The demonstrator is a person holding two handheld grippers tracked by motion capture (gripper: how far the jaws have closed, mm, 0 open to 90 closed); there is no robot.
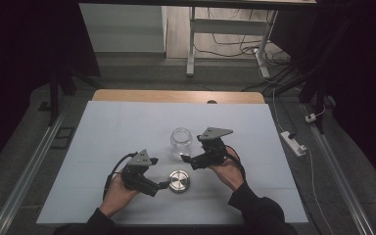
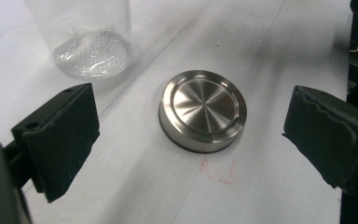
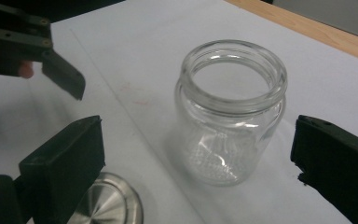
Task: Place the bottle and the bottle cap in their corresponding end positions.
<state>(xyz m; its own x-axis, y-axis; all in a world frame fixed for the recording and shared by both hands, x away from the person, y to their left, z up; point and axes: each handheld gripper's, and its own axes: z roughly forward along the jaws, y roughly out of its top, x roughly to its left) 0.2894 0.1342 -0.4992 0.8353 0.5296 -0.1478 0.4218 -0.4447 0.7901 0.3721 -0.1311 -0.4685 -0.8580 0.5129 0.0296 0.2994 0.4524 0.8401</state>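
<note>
An empty clear glass jar (image 1: 181, 142) stands upright and lidless near the middle of the white table. Its round brushed-metal lid (image 1: 179, 180) lies flat on the table in front of it. My left gripper (image 1: 164, 185) sits just left of the lid, open; in the left gripper view the lid (image 2: 202, 109) lies ahead between the two pads, untouched, with the jar's base (image 2: 93, 53) beyond. My right gripper (image 1: 185, 159) is open just right of the jar; the jar (image 3: 230, 112) stands ahead between its pads, the lid's edge (image 3: 107, 205) at the bottom.
The white table top (image 1: 117, 132) has free room all around the jar and lid. A wooden strip (image 1: 176, 96) runs along its far edge. Beyond are a desk frame, cables and a power strip (image 1: 293, 143) on the floor. The left gripper's jaw (image 3: 60, 74) shows at upper left.
</note>
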